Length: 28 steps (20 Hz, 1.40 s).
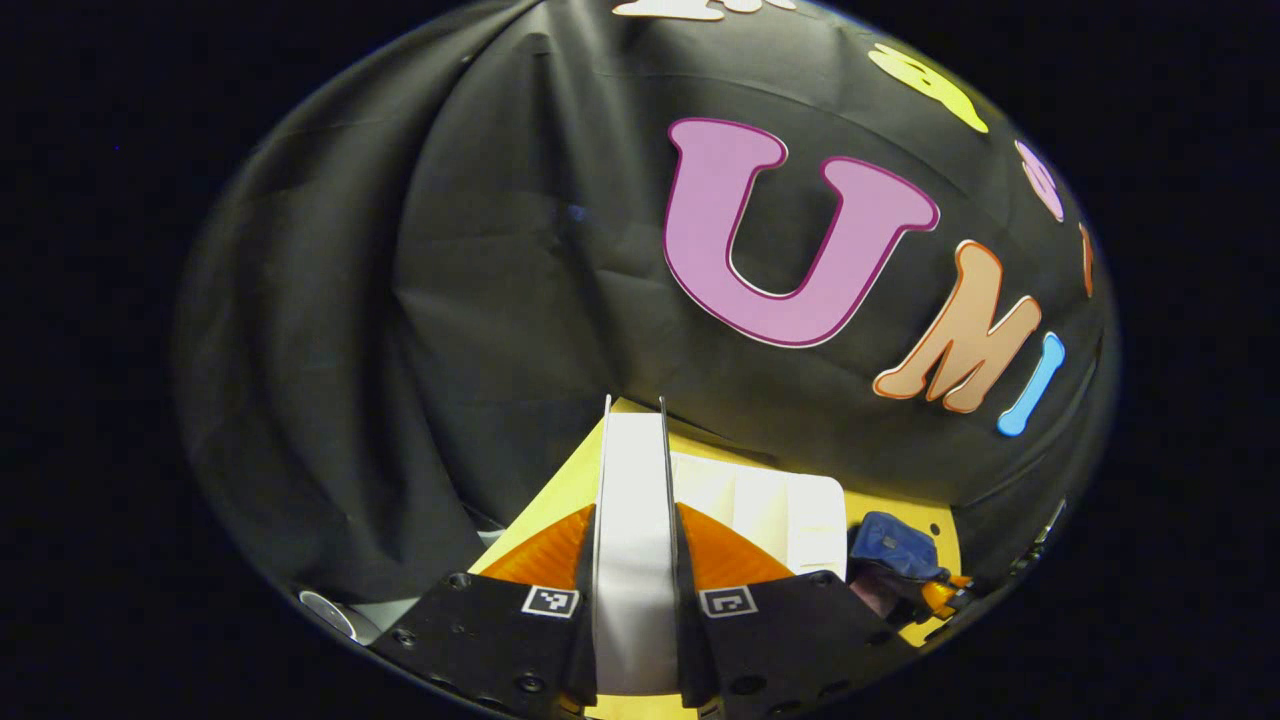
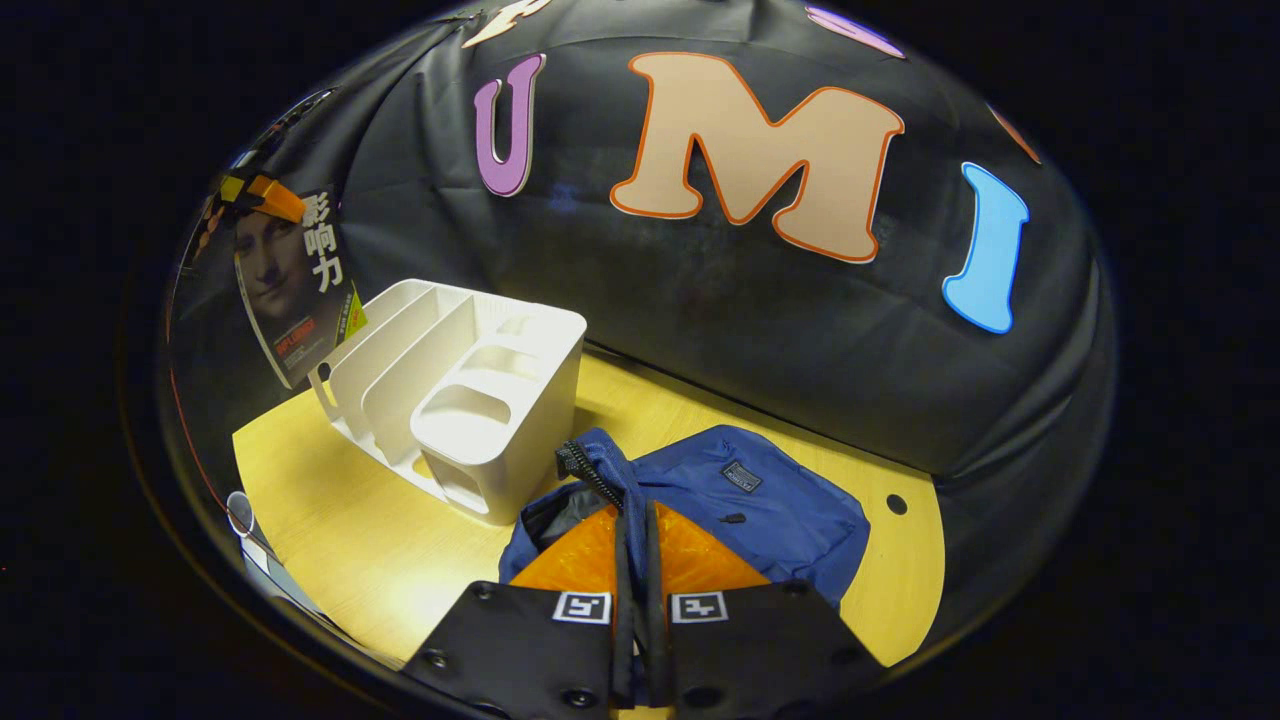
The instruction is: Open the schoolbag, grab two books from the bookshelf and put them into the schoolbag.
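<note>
While the left gripper (image 1: 634, 560) is clamping a book (image 1: 633, 520) in the air, the right gripper (image 2: 635, 560) is pinching the schoolbag (image 2: 740, 500) edge.

Left gripper view: both fingers are pressing on the book's sides, the book standing upright and edge-on between them, lifted above the yellow table (image 1: 560, 490). Right gripper view: the fingers are sitting nearly closed on a fold of the blue schoolbag's fabric beside its zipper (image 2: 590, 475), holding the mouth open. The schoolbag is lying flat on the table, just beside the white bookshelf (image 2: 470, 400), whose slots are looking empty. The same book is showing up at far left, held up above the bookshelf by the other gripper.
</note>
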### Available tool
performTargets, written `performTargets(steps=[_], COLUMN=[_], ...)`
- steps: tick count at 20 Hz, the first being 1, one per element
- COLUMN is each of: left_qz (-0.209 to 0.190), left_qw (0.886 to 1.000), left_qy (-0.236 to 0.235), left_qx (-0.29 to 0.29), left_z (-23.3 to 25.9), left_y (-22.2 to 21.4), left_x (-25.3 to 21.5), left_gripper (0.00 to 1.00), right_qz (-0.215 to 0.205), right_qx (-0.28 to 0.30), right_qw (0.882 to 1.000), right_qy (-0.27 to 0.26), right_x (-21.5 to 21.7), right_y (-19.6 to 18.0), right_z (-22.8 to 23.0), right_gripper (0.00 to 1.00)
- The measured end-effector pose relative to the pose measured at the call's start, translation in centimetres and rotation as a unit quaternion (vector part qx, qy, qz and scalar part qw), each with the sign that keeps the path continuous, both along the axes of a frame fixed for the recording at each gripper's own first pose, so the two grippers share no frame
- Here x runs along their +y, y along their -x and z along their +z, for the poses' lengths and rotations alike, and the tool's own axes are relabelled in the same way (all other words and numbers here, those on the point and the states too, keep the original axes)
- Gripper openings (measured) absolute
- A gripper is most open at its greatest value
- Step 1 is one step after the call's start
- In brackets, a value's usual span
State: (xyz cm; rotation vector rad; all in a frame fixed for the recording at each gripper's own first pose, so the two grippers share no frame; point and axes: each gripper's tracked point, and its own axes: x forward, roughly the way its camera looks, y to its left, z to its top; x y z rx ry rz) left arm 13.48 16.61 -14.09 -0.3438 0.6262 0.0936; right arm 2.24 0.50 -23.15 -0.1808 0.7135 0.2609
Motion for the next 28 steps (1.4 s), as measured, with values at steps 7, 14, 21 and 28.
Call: performTargets(steps=[7, 14, 21, 28], left_qz=[0.024, 0.017, 0.007, 0.006], left_qw=[0.993, 0.982, 0.965, 0.944], left_qy=[0.109, 0.186, 0.263, 0.329], left_qx=[-0.025, -0.031, -0.017, 0.002], left_z=[1.2, 0.3, -3.2, -6.3], left_y=[4.7, 7.1, 8.3, 8.4], left_x=[-2.3, -8.7, -16.9, -23.1], left_gripper=[0.29, 0.30, 0.29, 0.29], right_qz=[0.023, 0.036, 0.047, 0.057], right_qx=[-0.004, -0.006, -0.010, -0.011], right_qw=[1.000, 0.999, 0.998, 0.998], right_qy=[-0.003, -0.022, -0.029, -0.033], right_x=[-0.1, -0.8, -1.6, -1.6], right_y=[0.6, 1.1, 1.1, 1.2], right_z=[0.2, 0.7, 0.9, 0.9], right_gripper=[0.08, 0.07, 0.08, 0.08])
